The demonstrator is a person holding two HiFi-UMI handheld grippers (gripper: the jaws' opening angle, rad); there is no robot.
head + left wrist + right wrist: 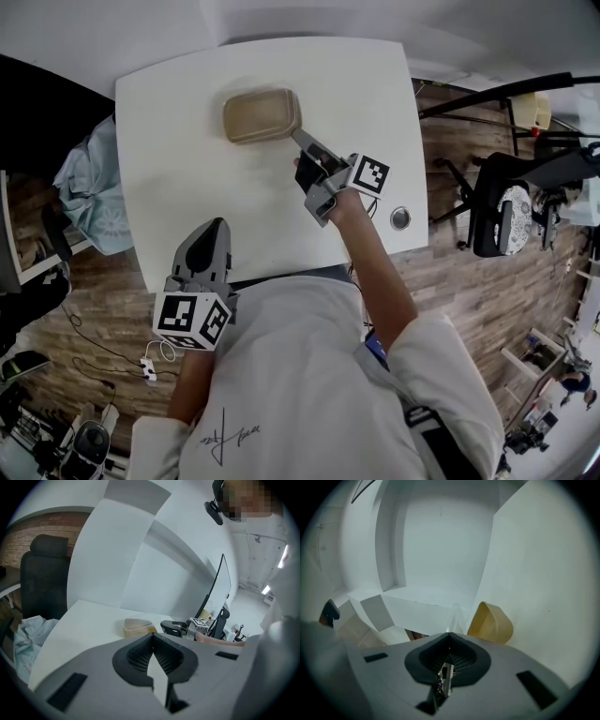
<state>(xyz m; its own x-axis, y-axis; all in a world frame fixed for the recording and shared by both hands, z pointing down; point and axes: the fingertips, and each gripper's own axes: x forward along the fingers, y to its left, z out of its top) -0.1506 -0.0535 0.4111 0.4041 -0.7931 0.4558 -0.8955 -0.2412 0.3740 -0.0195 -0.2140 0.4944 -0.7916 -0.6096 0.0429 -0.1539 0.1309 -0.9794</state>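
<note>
Found a white worktop [187,169] with a tan tub [261,114] parked toward the far side. Had the right gripper [300,138] pinched shut on nothing, tip touching or just beside the tub's near right corner. Held the left gripper [217,227] low at the near edge, also shut and empty, well apart from the tub. Good only for nudging like that, imo; needed pushing slow and square to avoid spinning such a light-looking tub.

No lettering can be read (the scrawl [225,433] on the white shirt [309,356] is illegible).
</note>
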